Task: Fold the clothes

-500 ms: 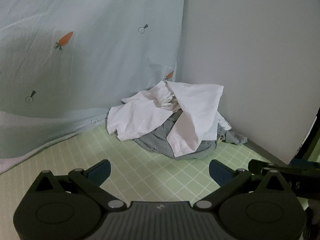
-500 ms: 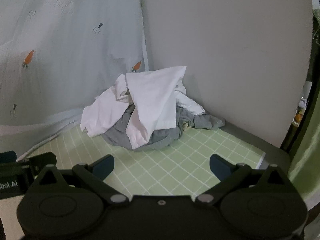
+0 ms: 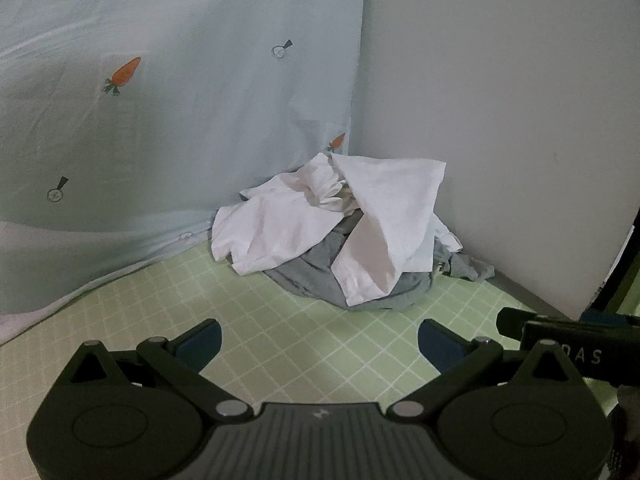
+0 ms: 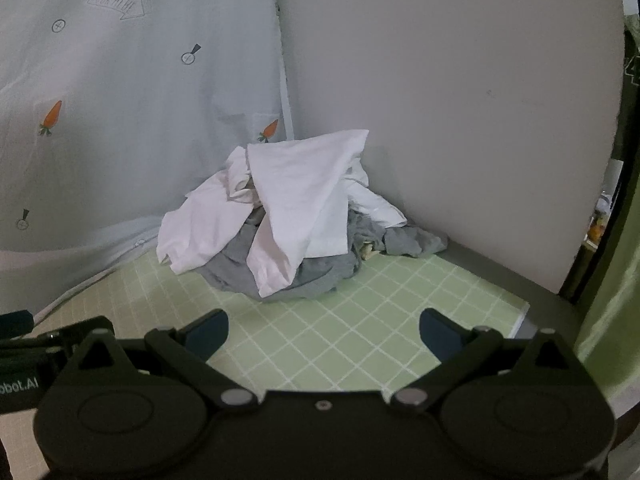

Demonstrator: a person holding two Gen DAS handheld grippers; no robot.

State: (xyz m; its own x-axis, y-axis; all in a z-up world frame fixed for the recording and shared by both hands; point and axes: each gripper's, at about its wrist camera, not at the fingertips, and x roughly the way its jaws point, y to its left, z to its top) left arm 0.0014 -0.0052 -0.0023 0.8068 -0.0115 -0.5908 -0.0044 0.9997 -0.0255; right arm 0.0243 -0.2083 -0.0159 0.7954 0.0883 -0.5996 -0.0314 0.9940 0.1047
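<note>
A heap of clothes lies in the far corner of a green gridded mat [image 3: 304, 344] [image 4: 360, 320]. On top are crumpled white garments [image 3: 384, 216] [image 4: 304, 192]. Under them is a grey garment [image 3: 312, 276] [image 4: 316, 276], and more grey cloth [image 4: 412, 242] trails to the right. My left gripper [image 3: 319, 340] is open above the mat, well short of the heap, with nothing between its fingers. My right gripper [image 4: 324, 330] is open too, also short of the heap. The right gripper's side shows at the right edge of the left wrist view.
A pale blue sheet with carrot prints [image 3: 160, 120] [image 4: 120, 120] hangs on the left behind the heap. A plain grey wall [image 3: 500, 120] [image 4: 460, 100] closes the right side. The mat ends at a grey edge [image 4: 536, 300] on the right, beside green fabric [image 4: 608, 300].
</note>
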